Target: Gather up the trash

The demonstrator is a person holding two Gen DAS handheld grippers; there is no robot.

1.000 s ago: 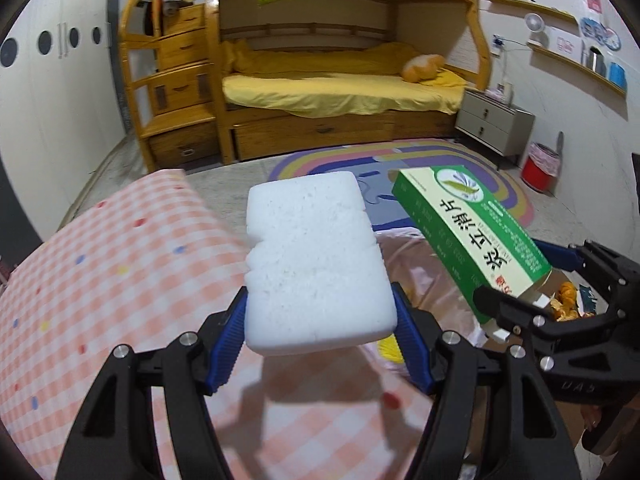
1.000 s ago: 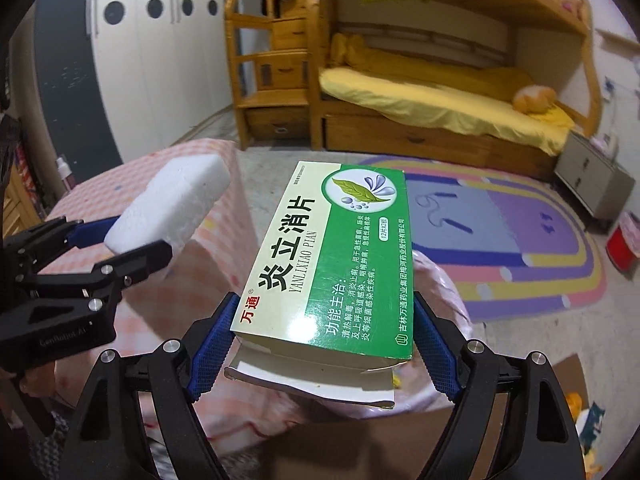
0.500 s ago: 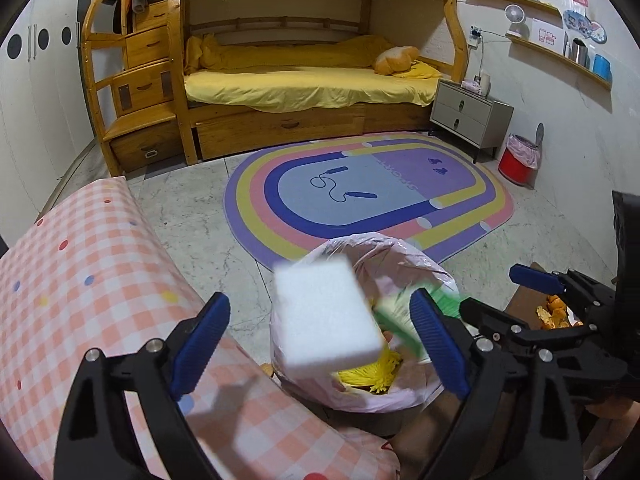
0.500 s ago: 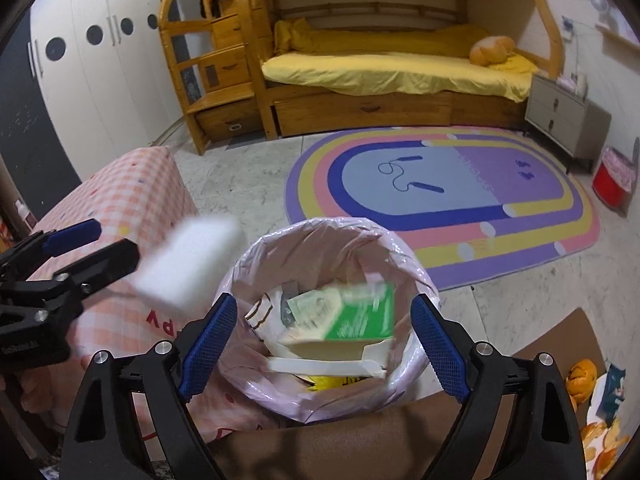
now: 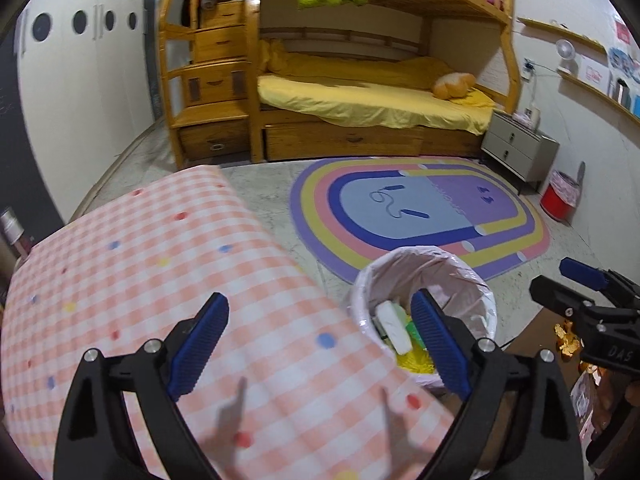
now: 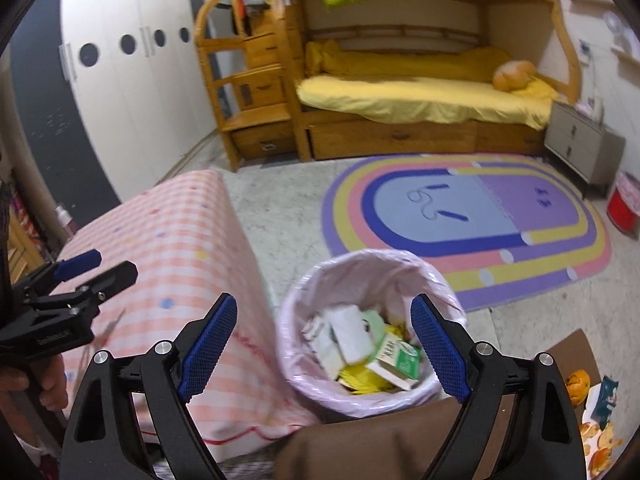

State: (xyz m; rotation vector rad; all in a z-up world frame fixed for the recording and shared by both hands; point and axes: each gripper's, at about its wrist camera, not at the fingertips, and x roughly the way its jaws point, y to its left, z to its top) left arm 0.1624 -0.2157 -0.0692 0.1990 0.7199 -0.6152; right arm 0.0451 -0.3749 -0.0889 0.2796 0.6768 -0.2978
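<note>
A trash bin with a pink liner (image 6: 400,264) (image 5: 460,264) stands on the floor beside the pink checked table (image 5: 160,272) (image 6: 172,240). Inside it lie a white foam block (image 5: 394,326) (image 6: 352,334), a green and white medicine box (image 6: 396,358) and yellow scraps. My left gripper (image 5: 320,344) is open and empty above the table's edge; it also shows in the right wrist view (image 6: 96,270). My right gripper (image 6: 324,344) is open and empty above the bin's near rim; it also shows in the left wrist view (image 5: 568,284).
A brown cardboard surface (image 6: 368,440) lies below the right gripper, with orange peel and wrappers (image 6: 592,408) at the far right. A rainbow rug (image 6: 480,216), a wooden bunk bed (image 5: 360,100), a grey nightstand (image 5: 520,148) and a red bin (image 5: 558,200) lie beyond.
Both grippers opened. The foam block left my left gripper and the medicine box left my right gripper; both fell into the bin and now rest there. Both grippers have pulled back slightly.
</note>
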